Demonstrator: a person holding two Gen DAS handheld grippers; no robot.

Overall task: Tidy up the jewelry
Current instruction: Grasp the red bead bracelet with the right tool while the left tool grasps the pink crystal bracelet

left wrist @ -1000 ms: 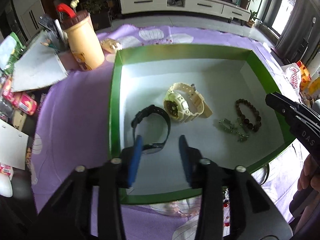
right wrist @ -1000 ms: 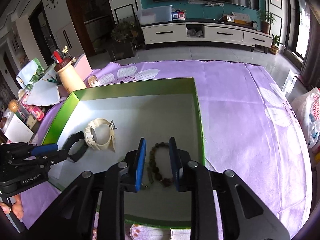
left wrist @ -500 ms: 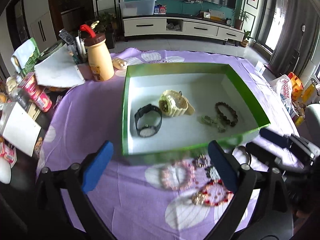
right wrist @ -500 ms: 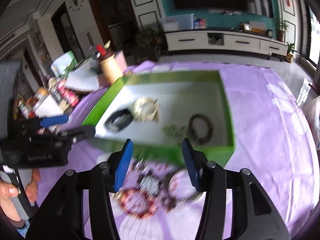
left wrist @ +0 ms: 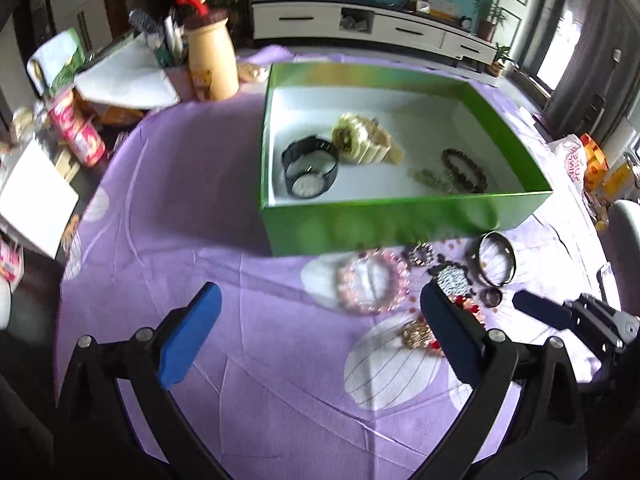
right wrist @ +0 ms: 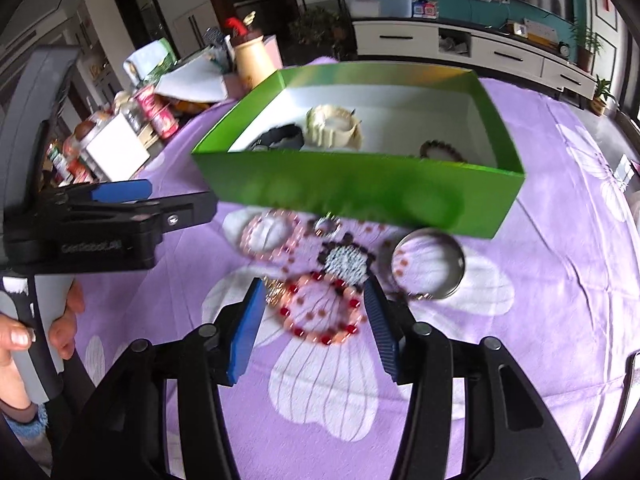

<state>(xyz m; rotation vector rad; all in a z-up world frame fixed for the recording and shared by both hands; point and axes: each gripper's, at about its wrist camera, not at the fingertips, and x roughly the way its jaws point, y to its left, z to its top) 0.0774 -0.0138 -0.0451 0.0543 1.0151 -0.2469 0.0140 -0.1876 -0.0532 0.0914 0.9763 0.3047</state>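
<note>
Jaws being held wide on right gripper [right wrist: 314, 316], nothing gripped, red bead bracelet [right wrist: 320, 308] being framed at 12 o'clock, left gripper [left wrist: 316, 334] likewise being held wide and empty, its side lettering being blurred beyond reading.

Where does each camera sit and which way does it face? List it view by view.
Left wrist: on the left gripper, facing the green box over the purple cloth; jaws wide open; right gripper at right edge.
Right wrist: on the right gripper, jaws open over the red bead bracelet; left gripper and the person's hand at left.
Shared: box, cream watch, metal bangle.
</note>
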